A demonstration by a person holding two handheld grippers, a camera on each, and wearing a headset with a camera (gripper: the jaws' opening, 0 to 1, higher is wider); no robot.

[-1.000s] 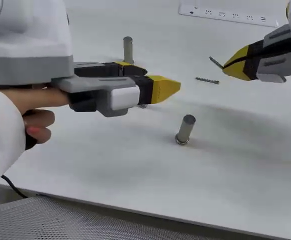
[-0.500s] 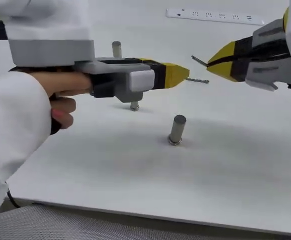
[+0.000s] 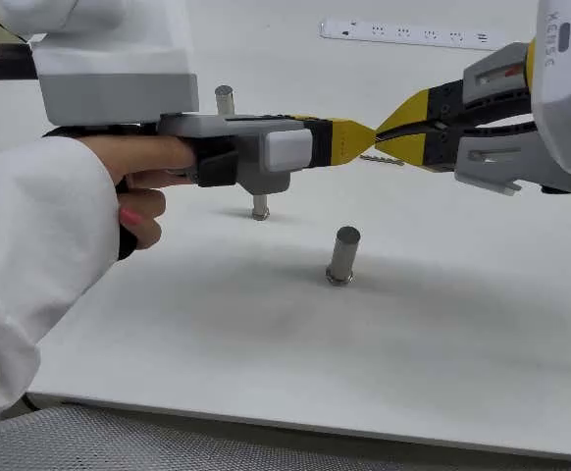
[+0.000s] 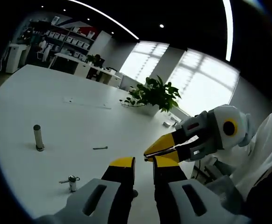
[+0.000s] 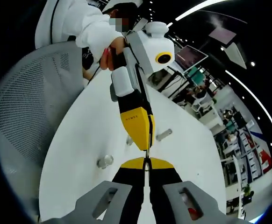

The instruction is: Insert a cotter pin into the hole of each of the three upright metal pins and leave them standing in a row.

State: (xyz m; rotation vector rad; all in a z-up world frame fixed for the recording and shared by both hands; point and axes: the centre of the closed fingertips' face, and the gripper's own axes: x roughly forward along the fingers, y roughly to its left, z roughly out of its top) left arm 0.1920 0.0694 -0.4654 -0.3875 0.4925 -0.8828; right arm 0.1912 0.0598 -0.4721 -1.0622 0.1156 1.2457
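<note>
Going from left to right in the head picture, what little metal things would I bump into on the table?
Far metal pin → half-hidden metal pin → near metal pin → loose cotter pin.

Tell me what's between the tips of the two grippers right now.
A thin cotter pin, pinched by the right gripper, pokes across the small gap toward the left gripper, whose jaws stand apart. The right gripper view shows it.
</note>
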